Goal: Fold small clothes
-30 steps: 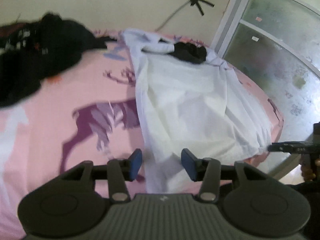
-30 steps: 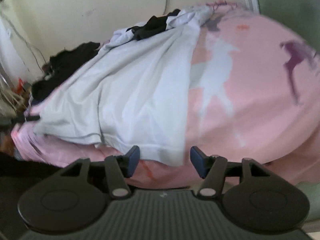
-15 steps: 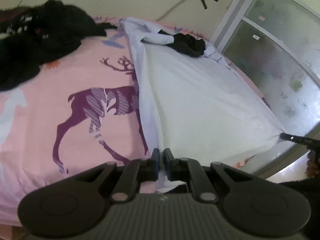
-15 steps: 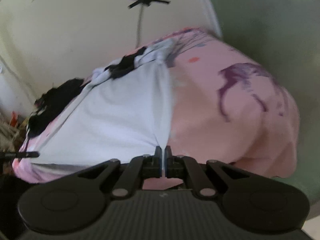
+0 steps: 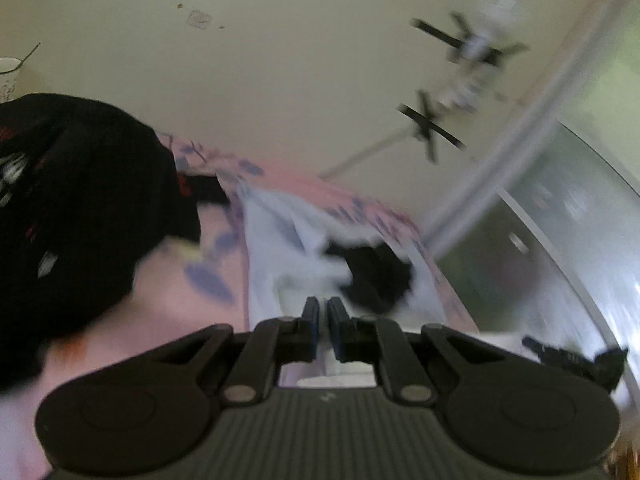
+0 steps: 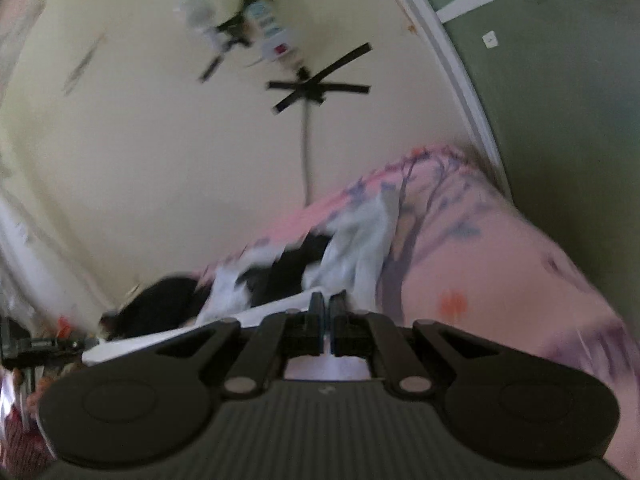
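Cream wall (image 5: 280, 80) with black tape crosses (image 6: 318, 90), pink bedsheet (image 6: 500, 280), frosted window (image 5: 560, 240).

The bedsheet (image 5: 160, 312) is pink, printed with purple-blue leaves and branches. The garment (image 5: 272, 240) lying on it is white with a black patch (image 5: 376, 276). A black heap of clothes (image 5: 80, 216) carries small white and red marks. Both claws are black with blue pads (image 6: 320, 320).

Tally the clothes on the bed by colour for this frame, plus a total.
White: 1, the white garment pinched by the left gripper and the right gripper.
Black: 2, the black pile and the small black item.
Total: 3.
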Motion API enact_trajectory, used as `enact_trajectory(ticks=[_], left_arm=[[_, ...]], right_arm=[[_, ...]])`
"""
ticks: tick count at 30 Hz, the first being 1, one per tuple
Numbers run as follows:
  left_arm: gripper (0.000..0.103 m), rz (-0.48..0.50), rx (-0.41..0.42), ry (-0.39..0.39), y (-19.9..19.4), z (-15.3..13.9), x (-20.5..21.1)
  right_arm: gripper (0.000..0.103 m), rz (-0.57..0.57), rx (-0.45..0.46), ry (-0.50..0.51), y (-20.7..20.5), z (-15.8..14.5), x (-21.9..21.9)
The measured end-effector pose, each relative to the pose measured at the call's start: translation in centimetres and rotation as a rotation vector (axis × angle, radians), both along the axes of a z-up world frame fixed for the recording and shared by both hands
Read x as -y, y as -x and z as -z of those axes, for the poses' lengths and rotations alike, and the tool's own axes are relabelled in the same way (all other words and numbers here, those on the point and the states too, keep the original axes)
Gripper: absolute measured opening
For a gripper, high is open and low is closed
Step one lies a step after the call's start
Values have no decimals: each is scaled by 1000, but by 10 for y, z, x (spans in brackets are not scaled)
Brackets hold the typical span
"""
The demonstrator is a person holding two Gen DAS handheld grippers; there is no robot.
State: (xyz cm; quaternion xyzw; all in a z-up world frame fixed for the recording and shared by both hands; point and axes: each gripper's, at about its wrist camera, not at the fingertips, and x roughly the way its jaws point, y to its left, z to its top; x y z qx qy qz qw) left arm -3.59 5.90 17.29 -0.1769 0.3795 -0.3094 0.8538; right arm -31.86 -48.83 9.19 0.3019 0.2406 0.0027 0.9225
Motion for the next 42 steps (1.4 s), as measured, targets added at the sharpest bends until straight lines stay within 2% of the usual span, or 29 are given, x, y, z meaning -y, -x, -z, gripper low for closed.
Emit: enact_trajectory(ticks=[1,2,3,4,5,7,9,10,12,14,16,19,21,22,23,24,25,28,30,32,33,35,38,42], left_arm=[[19,-43,11,-41,-22,4,14],[38,-83,13,-110,-39,10,26],[39,-128,-2,-166,-51,19,31],[36,-169,-37,-207,-58,30,34],[36,-163,-66,-211,-60,40,33],[39,-101,-66,-189,-52,57,29],[41,-77,-68,-216,-45,71,29],[41,-57,-79,-216,-45,75,32],[41,-26,-114,-196,-41,85,38],[44,9,-110,-179,-36,90,40],[49,30,-81,-190,-25,93,42],[49,45,-57,-235,-11,92,45],[47,63,-44,-232,-5,94,47],[44,70,-43,-233,-4,95,49],[30,77,-42,-237,-3,96,47],[17,88,-38,-242,-3,96,46],[6,97,-36,-252,-3,98,48],[6,89,-19,-248,1,96,46],[7,90,-7,-250,4,93,45],[14,86,3,-253,7,88,41],[18,87,10,-251,7,87,40],[38,82,24,-242,9,85,37],[39,98,15,-230,8,86,40],[39,112,19,-226,10,85,46]], right_arm=[[0,26,-8,-2,-24,5,6],[2,59,-15,27,-45,11,11],[17,108,-43,93,-64,17,11],[67,145,-95,153,-79,23,14],[77,175,-142,198,-87,29,13],[67,139,-125,201,-81,33,9],[67,29,-58,185,-68,31,-8],[66,-44,-44,212,-68,29,-24],[66,-192,-23,299,-75,26,-66],[65,-329,-17,344,-90,28,-107],[65,-430,-25,407,-107,37,-145],[67,-544,-12,603,-126,51,-195],[66,-633,-11,671,-135,61,-220],[62,-677,-18,689,-142,64,-229],[29,-716,-21,707,-145,67,-236],[6,-752,-23,723,-150,68,-242],[0,-759,-29,707,-161,66,-242],[0,-533,-33,641,-201,53,-219],[0,-371,-73,517,-224,49,-184],[53,-287,-143,410,-230,52,-155],[55,-266,-147,367,-222,51,-142],[61,-249,-95,300,-189,43,-119],[66,-131,-68,293,-129,39,-86],[67,25,-168,336,-54,52,-51]])
